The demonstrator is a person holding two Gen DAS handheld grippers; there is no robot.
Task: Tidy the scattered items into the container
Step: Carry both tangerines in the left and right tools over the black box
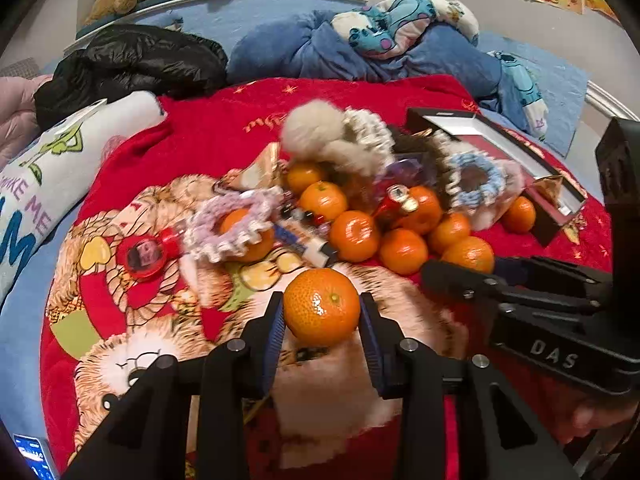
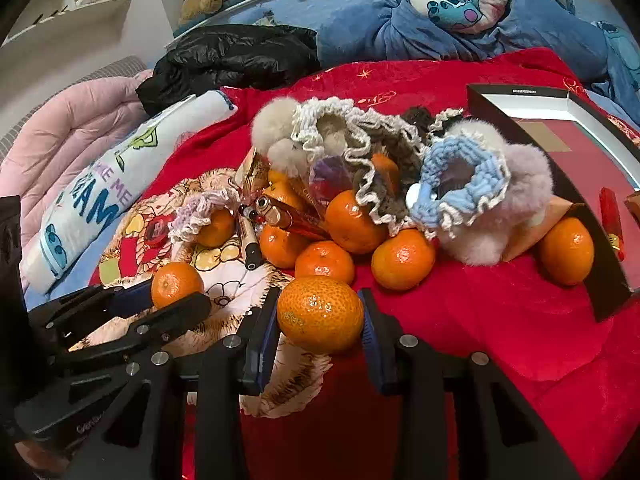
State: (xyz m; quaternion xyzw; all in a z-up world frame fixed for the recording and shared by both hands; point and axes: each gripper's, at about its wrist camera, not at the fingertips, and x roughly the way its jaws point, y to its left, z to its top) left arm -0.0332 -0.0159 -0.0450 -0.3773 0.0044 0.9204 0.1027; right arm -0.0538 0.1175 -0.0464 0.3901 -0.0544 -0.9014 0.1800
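2 tangerines are gripped, 1 in the left gripper (image 1: 322, 308) and 1 in the right gripper (image 2: 320, 314), and the open black box (image 2: 568, 120) lies ahead and to the right, nearer the right hand, on the red blanket (image 2: 500, 320).

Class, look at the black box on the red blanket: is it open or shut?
Open: the black box has no lid on, its red interior showing.
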